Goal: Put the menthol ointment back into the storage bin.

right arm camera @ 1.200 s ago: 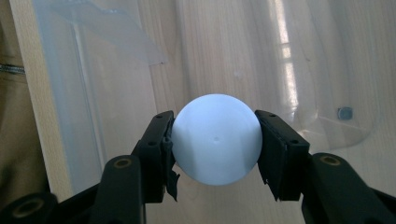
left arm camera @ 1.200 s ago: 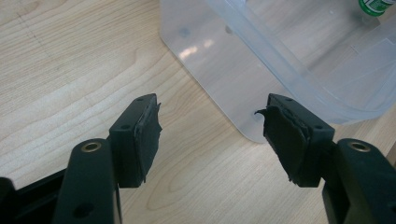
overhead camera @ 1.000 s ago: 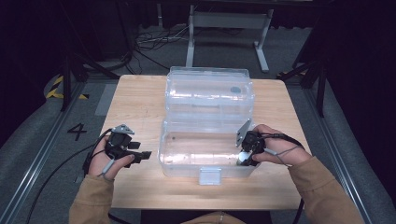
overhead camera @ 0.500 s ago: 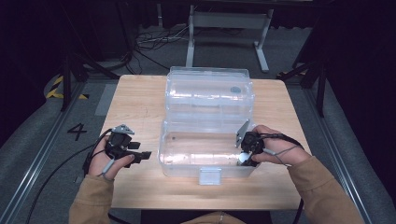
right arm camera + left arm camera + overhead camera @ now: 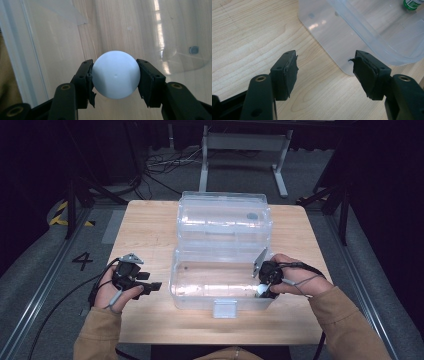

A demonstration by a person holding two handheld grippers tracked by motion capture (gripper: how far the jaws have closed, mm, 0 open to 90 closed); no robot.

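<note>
A clear plastic box stands open in the middle of the wooden table, its lid tipped back. My right gripper reaches into the box's right end and is shut on a white ball. In the right gripper view both pads press the sides of the ball just above the box floor, so the right gripper holds it. My left gripper rests on the table left of the box, open and holding nothing. In the left gripper view, the left gripper points at the box corner.
A white latch sticks out from the box's front wall. A small green item shows through the box at the top right of the left gripper view. Bare wood lies left of the box. Cables and a metal stand are on the floor behind.
</note>
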